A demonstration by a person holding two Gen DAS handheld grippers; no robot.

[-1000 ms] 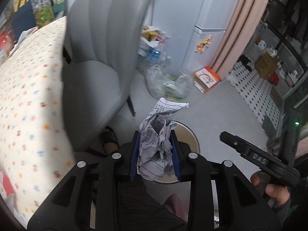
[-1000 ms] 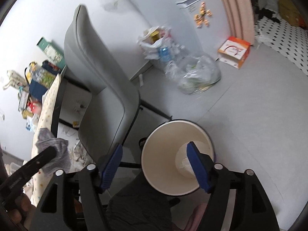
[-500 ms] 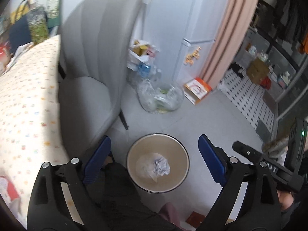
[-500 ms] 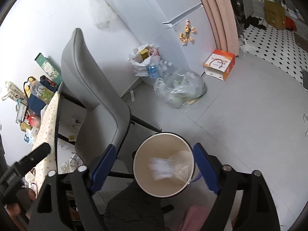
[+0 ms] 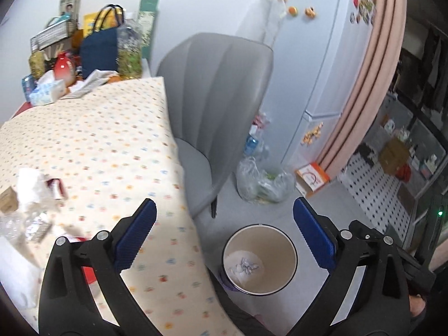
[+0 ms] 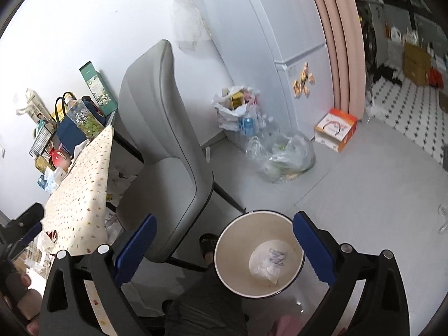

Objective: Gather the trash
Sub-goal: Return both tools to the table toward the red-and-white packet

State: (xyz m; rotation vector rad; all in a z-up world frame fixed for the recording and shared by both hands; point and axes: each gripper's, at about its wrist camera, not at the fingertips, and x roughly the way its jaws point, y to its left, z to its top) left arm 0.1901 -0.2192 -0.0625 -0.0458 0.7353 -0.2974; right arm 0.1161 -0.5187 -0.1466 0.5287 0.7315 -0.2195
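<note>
Home dining corner: white magnet-covered refrigerator [image 5: 322, 64], grey upholstered shell chair [image 5: 221, 106], worktop under dotted cream tablecloth [image 5: 92, 145], pink pleated curtain [image 6: 333, 36].

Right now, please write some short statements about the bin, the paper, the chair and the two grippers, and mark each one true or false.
1. The crumpled paper lies inside the round bin. True.
2. The left gripper is clamped on a paper ball. False: its jaws are opening and nothing is between them.
3. The grey chair stands between the dotted tablecloth and the bin. True.
4. The bin stands on the table. False: it stands on the floor, beside the chair.
5. The right gripper holds the bin's rim. False: its jaws are opening, above the bin, with nothing gripped.
6. Trash lies on the tablecloth. True.
</note>
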